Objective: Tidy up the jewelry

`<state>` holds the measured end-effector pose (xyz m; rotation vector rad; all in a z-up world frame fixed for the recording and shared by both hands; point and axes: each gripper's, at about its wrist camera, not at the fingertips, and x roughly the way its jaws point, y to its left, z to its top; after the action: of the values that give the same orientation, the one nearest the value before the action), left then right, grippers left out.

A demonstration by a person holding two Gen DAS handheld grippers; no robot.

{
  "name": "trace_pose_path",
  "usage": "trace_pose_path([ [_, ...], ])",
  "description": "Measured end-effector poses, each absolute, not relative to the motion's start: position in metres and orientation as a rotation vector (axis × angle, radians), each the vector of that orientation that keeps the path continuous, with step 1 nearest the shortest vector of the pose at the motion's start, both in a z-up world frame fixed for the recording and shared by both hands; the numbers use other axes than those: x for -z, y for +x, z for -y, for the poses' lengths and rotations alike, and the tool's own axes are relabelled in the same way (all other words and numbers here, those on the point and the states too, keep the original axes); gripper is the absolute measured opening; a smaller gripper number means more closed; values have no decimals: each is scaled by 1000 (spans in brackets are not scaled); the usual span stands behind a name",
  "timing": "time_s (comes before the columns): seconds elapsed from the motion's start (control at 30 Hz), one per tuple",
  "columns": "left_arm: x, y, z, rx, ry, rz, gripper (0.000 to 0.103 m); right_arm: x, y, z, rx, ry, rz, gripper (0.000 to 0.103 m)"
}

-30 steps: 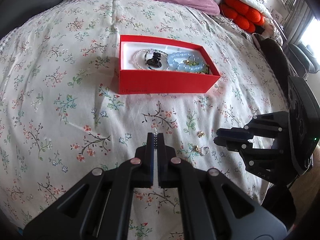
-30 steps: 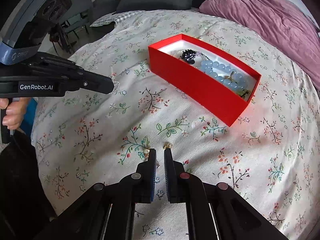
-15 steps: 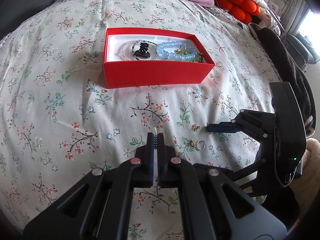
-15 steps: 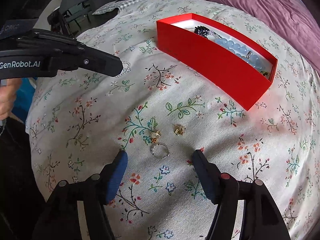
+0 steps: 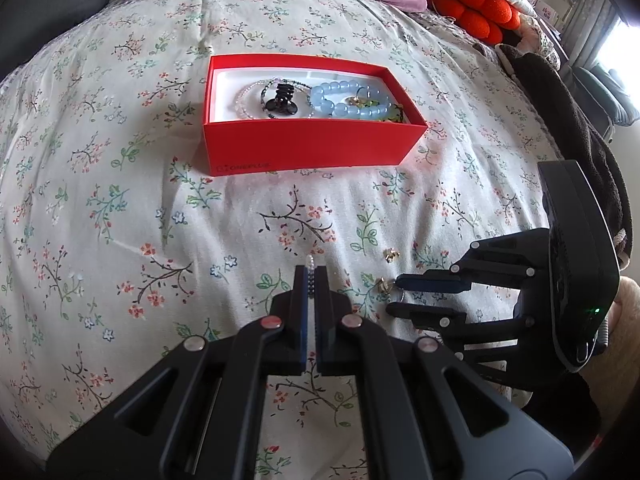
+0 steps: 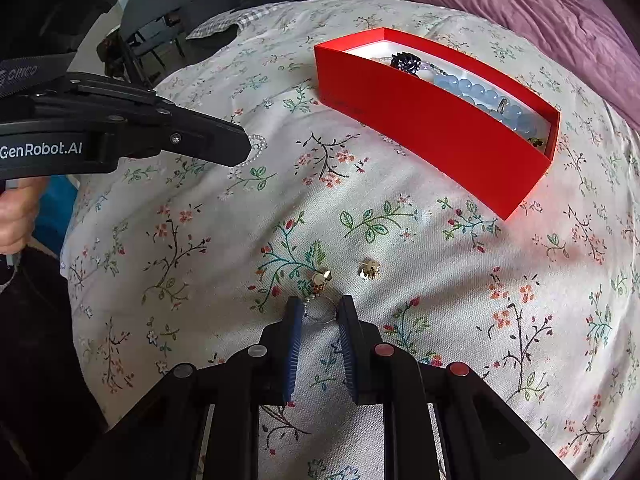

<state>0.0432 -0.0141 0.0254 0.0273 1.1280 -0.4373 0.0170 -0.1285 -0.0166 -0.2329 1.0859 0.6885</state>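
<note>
A red box (image 5: 312,148) on the floral bedspread holds a blue bead bracelet (image 5: 352,100), a black hair clip (image 5: 282,100) and thin bead strands; it also shows in the right wrist view (image 6: 436,128). My left gripper (image 5: 311,270) is shut on a small pearl bead strand (image 6: 256,145), held above the bedspread short of the box. My right gripper (image 6: 319,312) is open, its fingers astride a silver ring (image 6: 320,312) lying on the bedspread. Two small gold earrings (image 6: 321,279) (image 6: 369,270) lie just beyond the ring.
A purple blanket (image 6: 560,20) lies behind the box. Orange cushions (image 5: 472,4) and dark clothing (image 5: 568,120) are at the bed's right side. Chairs (image 6: 160,28) stand beyond the bed's far edge.
My right gripper opened wide, then moved down over the silver ring and narrowed around it. My left gripper kept hold of the bead strand and hardly moved.
</note>
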Motion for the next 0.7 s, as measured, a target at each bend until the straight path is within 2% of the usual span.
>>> trace_pose_path([
  [0.37, -38, 54, 9, 437, -30, -1089, 3, -15, 21, 146, -675, -180, -1028, 18],
  [0.7, -61, 94, 8, 441, -179, -1008, 3, -55, 56, 160, -581, -89, -939, 18],
])
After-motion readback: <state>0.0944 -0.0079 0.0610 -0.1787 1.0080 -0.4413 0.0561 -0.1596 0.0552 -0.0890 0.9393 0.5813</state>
